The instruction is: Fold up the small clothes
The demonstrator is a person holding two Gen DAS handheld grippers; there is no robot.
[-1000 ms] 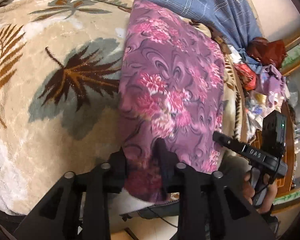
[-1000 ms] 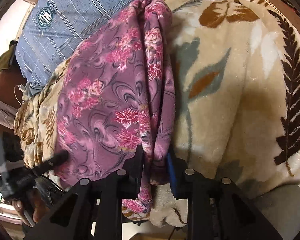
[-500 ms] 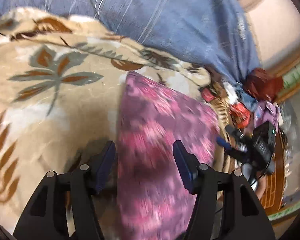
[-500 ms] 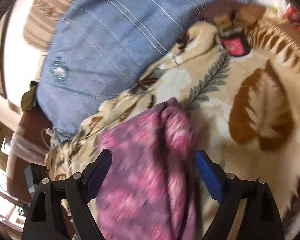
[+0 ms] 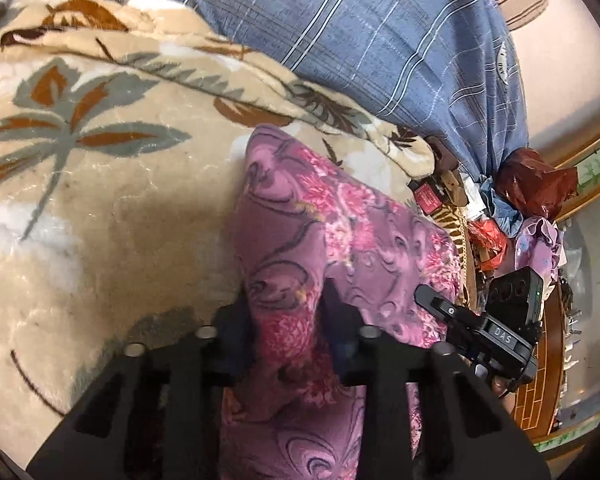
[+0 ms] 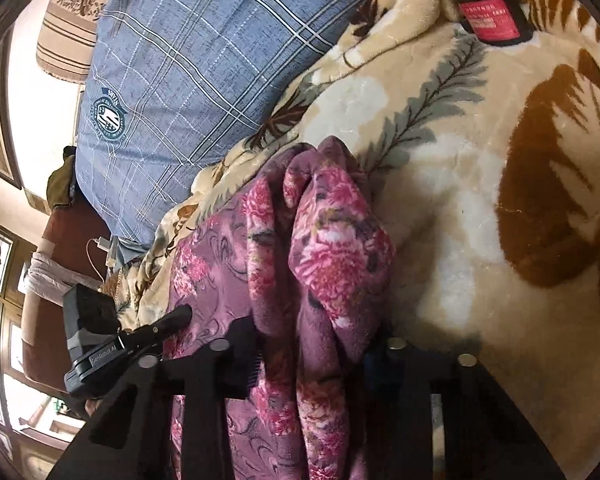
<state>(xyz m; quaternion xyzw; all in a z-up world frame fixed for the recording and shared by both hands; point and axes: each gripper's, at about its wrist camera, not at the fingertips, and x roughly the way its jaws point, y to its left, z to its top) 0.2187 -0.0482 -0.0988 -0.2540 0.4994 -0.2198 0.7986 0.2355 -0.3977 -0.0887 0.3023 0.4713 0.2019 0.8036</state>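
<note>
A purple garment with pink flowers (image 5: 340, 232) lies on a beige leaf-patterned blanket (image 5: 100, 208). My left gripper (image 5: 286, 312) is shut on the garment's near left part, with cloth bunched between the jaws. My right gripper (image 6: 312, 340) is shut on the bunched right edge of the same garment (image 6: 332, 248). Each gripper shows in the other's view: the right one at the garment's right side (image 5: 480, 332), the left one at its left side (image 6: 112, 344).
A blue plaid pillow (image 5: 380, 32) lies behind the blanket. A red-labelled tag (image 6: 488, 20) sits on the blanket's far edge. A heap of cloths and bags (image 5: 528, 200) lies to the right, by a wooden frame (image 5: 540, 380).
Both grippers opened half a second ago and moved along the garment. Now both are shut again on it, holding it at a point further up than a second ago.
</note>
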